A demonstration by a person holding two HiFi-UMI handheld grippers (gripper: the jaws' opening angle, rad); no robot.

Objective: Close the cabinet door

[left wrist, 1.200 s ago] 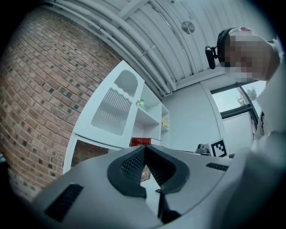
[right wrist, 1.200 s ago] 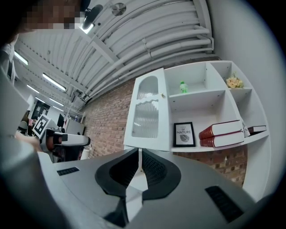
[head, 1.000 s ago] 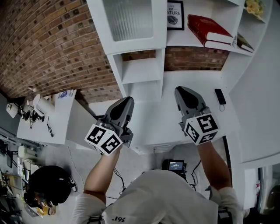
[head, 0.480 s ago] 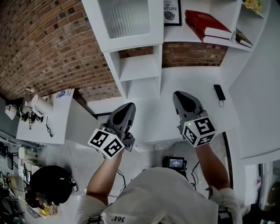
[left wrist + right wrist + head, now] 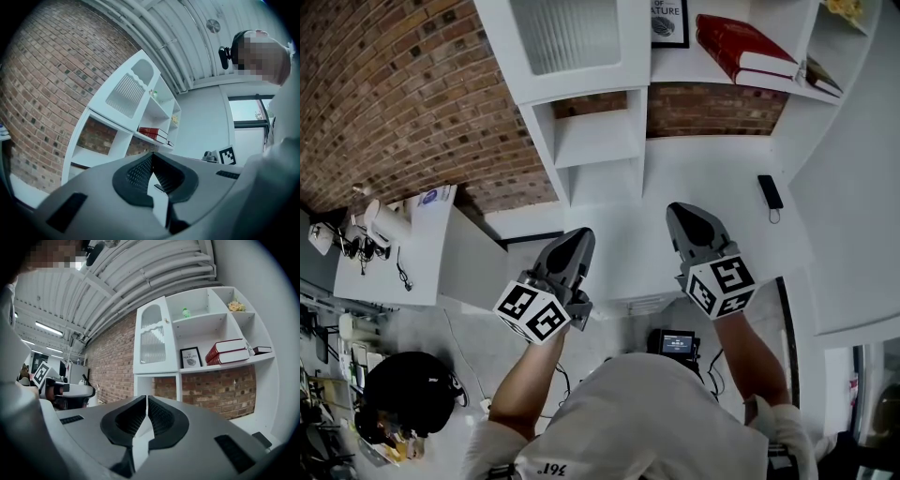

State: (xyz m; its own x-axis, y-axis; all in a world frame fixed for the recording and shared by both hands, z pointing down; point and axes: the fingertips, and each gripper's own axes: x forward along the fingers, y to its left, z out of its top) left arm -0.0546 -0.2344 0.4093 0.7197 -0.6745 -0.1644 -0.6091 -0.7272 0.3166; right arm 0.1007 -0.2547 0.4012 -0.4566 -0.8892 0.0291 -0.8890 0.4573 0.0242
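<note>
**Ana:** What took up the left side?

**Ben:** A brick wall [image 5: 403, 94], with a cluttered white table [image 5: 431, 253] below it in the head view.

**Ana:** And the left gripper?

**Ben:** The left gripper [image 5: 579, 234] was held out in front of the white shelf unit [image 5: 600, 141]. Its jaws were pressed together with nothing between them.

**Ana:** Where was the cabinet door?

**Ben:** The cabinet door [image 5: 579, 33], white with a ribbed glass panel, sat at the upper left of the unit. It lay flush with its frame, well apart from both grippers.

**Ana:** The right gripper?

**Ben:** The right gripper [image 5: 680, 211] was held beside the left one. Its jaws had just been closing and stood a thin slit apart, again with nothing between them.

**Ana:** And further right?

**Ben:** A framed print [image 5: 669, 21] stood on the open shelf next to the door, with two red books [image 5: 741, 49] stacked beside it. A small dark device [image 5: 771, 192] lay on the broad lower shelf, to the right of the right gripper.
</note>
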